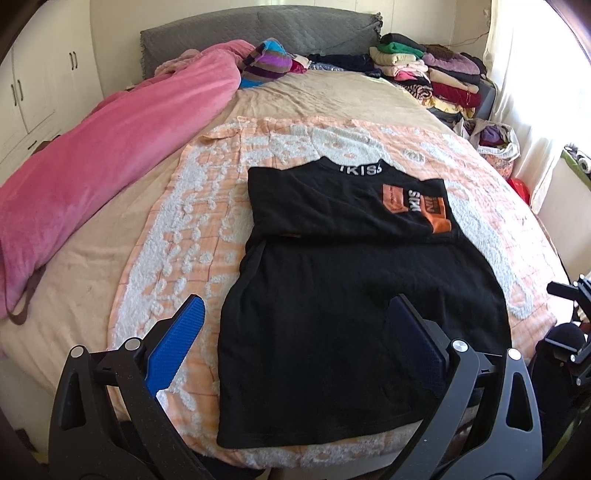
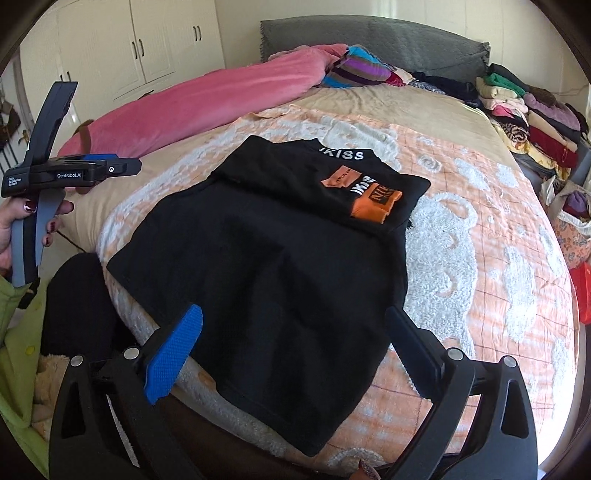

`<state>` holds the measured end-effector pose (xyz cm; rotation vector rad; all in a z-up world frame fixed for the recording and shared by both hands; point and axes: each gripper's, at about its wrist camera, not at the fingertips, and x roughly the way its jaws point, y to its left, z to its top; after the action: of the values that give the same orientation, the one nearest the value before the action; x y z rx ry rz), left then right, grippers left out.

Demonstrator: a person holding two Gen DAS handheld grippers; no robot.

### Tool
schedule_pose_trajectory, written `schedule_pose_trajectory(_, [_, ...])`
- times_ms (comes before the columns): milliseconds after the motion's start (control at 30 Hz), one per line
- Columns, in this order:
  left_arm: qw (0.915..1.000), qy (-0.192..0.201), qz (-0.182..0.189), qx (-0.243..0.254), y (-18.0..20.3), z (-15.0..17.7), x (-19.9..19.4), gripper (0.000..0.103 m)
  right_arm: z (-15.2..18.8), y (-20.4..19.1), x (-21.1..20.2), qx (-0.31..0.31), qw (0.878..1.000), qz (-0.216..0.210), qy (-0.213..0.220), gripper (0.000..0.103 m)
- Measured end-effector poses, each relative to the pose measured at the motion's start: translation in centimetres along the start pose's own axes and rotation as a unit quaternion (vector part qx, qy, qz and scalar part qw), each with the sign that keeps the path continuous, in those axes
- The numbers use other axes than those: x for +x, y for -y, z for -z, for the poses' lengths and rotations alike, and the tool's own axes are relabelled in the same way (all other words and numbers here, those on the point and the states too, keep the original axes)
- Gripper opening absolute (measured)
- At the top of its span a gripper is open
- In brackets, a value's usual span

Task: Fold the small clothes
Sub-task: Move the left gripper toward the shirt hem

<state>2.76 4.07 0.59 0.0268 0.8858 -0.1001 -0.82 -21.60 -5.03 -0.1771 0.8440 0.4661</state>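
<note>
A black T-shirt (image 1: 354, 288) with white collar lettering and an orange print lies flat on the orange-and-white blanket (image 1: 192, 229), its sleeves folded in across the chest. It also shows in the right wrist view (image 2: 266, 266). My left gripper (image 1: 295, 314) is open and empty, hovering over the shirt's near hem. My right gripper (image 2: 291, 325) is open and empty above the shirt's lower part. The left gripper's body (image 2: 70, 170) shows at the left of the right wrist view, held in a hand.
A pink duvet (image 1: 110, 147) lies along the left of the bed. Stacks of folded clothes (image 1: 428, 70) sit at the far right by the grey headboard (image 1: 258, 33). A bag of clothes (image 1: 495, 144) stands beside the bed. White cupboards (image 2: 147, 40) line the wall.
</note>
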Motion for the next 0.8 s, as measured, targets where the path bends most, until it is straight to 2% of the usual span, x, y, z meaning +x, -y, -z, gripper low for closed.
schedule_pose_trajectory(200, [0.9997, -0.02, -0.012, -0.007, -1.1, 1.4, 0.9, 0.093, 0.3, -1.0, 0.8, -0.008, 1.0, -0.003, -0.01, 0.098])
schedule_pose_trajectory(600, [0.9976, -0.052, -0.035, -0.029, -4.0, 3.7, 2.4, 0.093, 1.8, -4.3, 3.0, -0.089, 0.995, -0.014, -0.038, 0.098])
schedule_pose_trajectory(700, [0.9965, -0.063, -0.042, -0.035, -4.8, 4.3, 3.3, 0.093, 2.7, -5.6, 4.3, -0.12, 0.991, -0.017, -0.064, 0.098])
schedule_pose_trajectory(800, [0.9948, -0.076, -0.055, -0.04, -5.7, 4.9, 4.4, 0.093, 3.5, -6.9, 6.3, -0.157, 0.982, 0.001, -0.107, 0.098])
